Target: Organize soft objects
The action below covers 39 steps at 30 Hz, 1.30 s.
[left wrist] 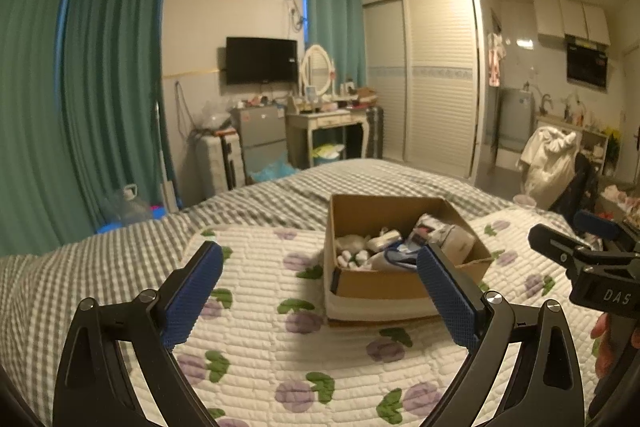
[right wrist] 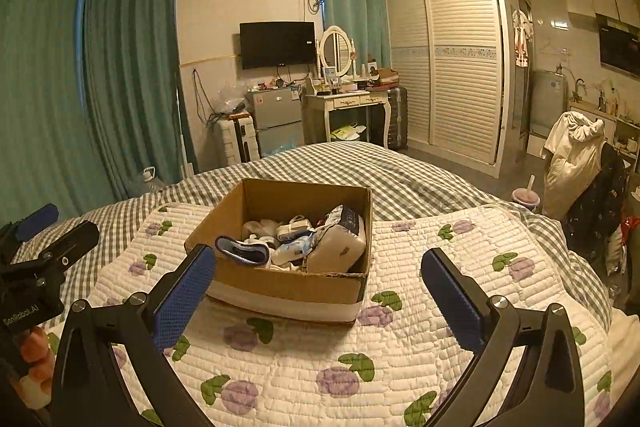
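An open cardboard box [left wrist: 384, 283] stands on a white quilt with purple flowers [left wrist: 256, 347]. It shows in the right wrist view too [right wrist: 288, 285]. Inside lie several soft objects: white socks [left wrist: 352, 257], a tissue pack [right wrist: 340, 247] and a blue-edged cloth [right wrist: 242, 251] draped over the near rim. My left gripper [left wrist: 320, 259] is open and empty, held above the quilt in front of the box. My right gripper [right wrist: 318, 263] is open and empty, also just in front of the box. Each gripper shows at the edge of the other's view.
The quilt lies on a grey checked bedspread [right wrist: 400, 179]. Beyond the bed stand green curtains [left wrist: 108, 87], a small fridge [right wrist: 278, 117], a dressing table [right wrist: 352, 107] and a white wardrobe [right wrist: 456, 63]. A chair with clothes [right wrist: 576, 155] stands at the right.
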Each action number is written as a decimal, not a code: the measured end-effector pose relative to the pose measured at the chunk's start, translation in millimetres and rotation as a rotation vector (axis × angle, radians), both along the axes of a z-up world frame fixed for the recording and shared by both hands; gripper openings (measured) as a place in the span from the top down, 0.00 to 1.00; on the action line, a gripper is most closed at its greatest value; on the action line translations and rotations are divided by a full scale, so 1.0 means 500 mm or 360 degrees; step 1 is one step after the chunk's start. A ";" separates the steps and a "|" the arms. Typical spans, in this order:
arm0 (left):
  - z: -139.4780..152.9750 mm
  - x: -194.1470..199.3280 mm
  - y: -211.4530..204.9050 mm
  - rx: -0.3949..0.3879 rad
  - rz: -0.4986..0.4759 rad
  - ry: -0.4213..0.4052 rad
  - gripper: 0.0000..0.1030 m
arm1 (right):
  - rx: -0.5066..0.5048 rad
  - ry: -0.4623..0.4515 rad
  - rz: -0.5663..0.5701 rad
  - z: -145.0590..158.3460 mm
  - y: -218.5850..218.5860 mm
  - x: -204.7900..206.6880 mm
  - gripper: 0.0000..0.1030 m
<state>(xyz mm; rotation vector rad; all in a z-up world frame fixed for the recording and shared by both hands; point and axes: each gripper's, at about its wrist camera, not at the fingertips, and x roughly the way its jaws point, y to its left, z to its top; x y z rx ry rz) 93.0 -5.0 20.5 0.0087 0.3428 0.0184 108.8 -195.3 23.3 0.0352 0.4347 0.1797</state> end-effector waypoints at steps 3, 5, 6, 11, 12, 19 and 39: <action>0.000 0.000 -0.001 0.0002 -0.0007 0.0006 0.03 | -0.0007 -0.0006 0.0000 0.001 0.004 -0.004 0.00; 0.000 -0.001 -0.002 -0.0003 -0.0012 0.0009 0.03 | -0.0006 -0.0004 0.0004 0.002 0.006 -0.005 0.00; -0.001 0.000 -0.002 -0.0007 -0.0014 0.0010 0.03 | -0.0005 -0.0004 0.0003 0.003 0.006 -0.006 0.00; -0.005 0.003 -0.001 -0.0014 -0.0025 0.0018 0.03 | -0.0002 0.0003 0.0004 0.003 0.006 -0.007 0.00; -0.007 0.003 -0.002 -0.0013 -0.0025 0.0018 0.03 | -0.0002 0.0003 0.0002 0.003 0.005 -0.008 0.00; -0.008 0.003 -0.002 -0.0020 -0.0026 0.0030 0.03 | -0.0016 -0.0005 -0.0004 0.002 0.008 -0.013 0.00; -0.008 0.003 -0.003 -0.0019 -0.0027 0.0031 0.03 | -0.0031 0.0016 0.0015 -0.007 0.020 -0.011 0.00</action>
